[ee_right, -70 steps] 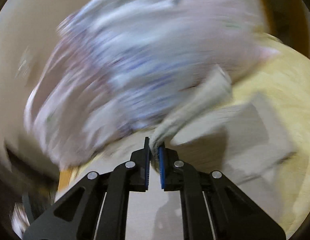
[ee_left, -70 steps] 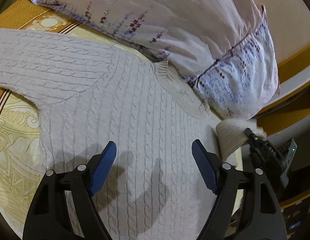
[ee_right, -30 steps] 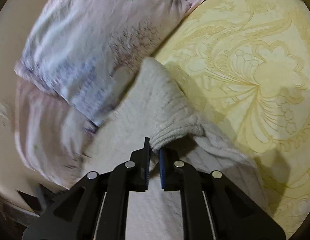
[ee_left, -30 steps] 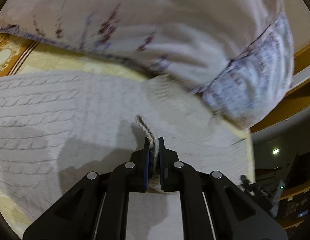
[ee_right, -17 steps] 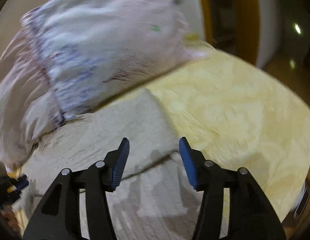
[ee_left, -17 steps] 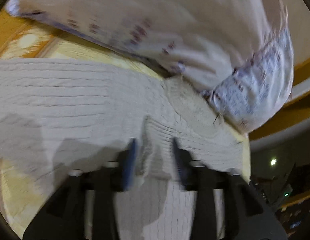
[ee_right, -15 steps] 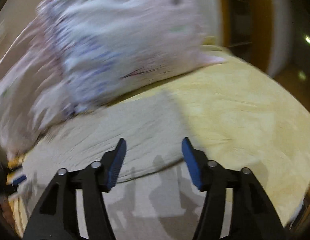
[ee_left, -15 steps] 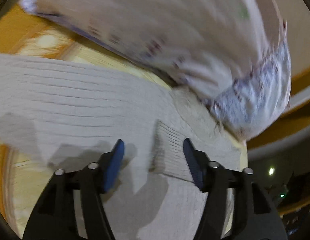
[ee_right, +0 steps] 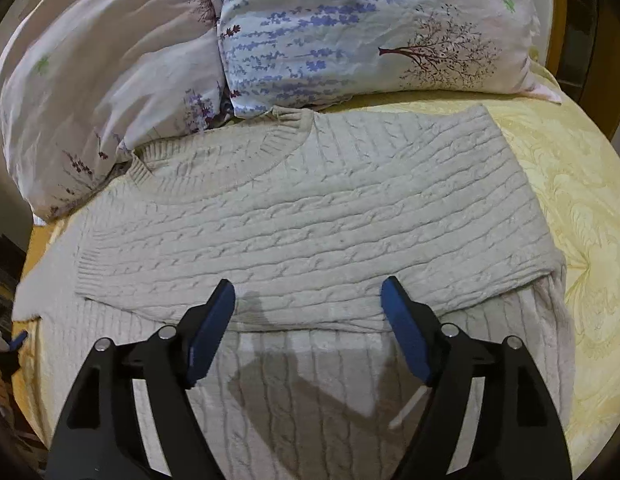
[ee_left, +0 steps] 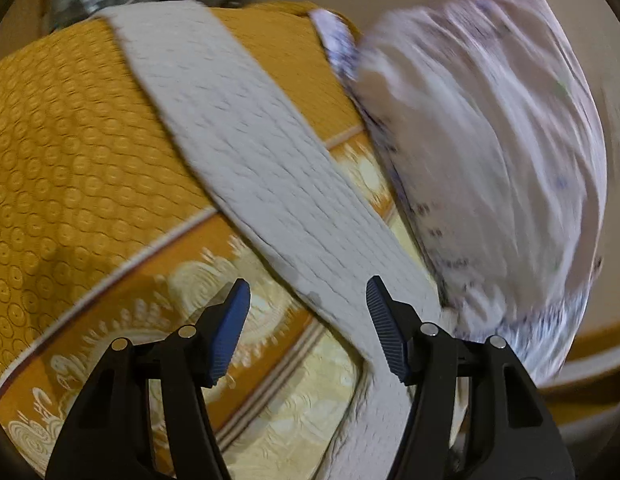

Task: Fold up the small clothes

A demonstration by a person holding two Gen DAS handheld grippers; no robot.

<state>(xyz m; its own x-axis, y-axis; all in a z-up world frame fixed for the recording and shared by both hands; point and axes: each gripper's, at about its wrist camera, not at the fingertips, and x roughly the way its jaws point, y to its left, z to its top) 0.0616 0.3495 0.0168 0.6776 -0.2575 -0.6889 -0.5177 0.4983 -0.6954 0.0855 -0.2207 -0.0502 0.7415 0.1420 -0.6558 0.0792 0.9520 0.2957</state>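
A cream cable-knit sweater [ee_right: 310,208] lies on the bed, neck towards the pillows. One sleeve [ee_right: 294,248] is folded flat across its chest. My right gripper [ee_right: 308,304] is open and empty, just above the sweater below that folded sleeve. The other sleeve [ee_left: 246,152] stretches out straight over the bedspread in the left wrist view. My left gripper [ee_left: 308,308] is open and empty, hovering over that sleeve near the shoulder end.
Two floral pillows [ee_right: 349,32] lie against the sweater's neck; one shows blurred in the left wrist view [ee_left: 489,140]. The yellow patterned bedspread [ee_right: 581,200] lies to the right. An orange quilted border [ee_left: 70,152] runs under the outstretched sleeve.
Both grippers were shut on the sleeve and have let it go, laid across the chest. Both are open now. The left gripper has swung left to the other sleeve.
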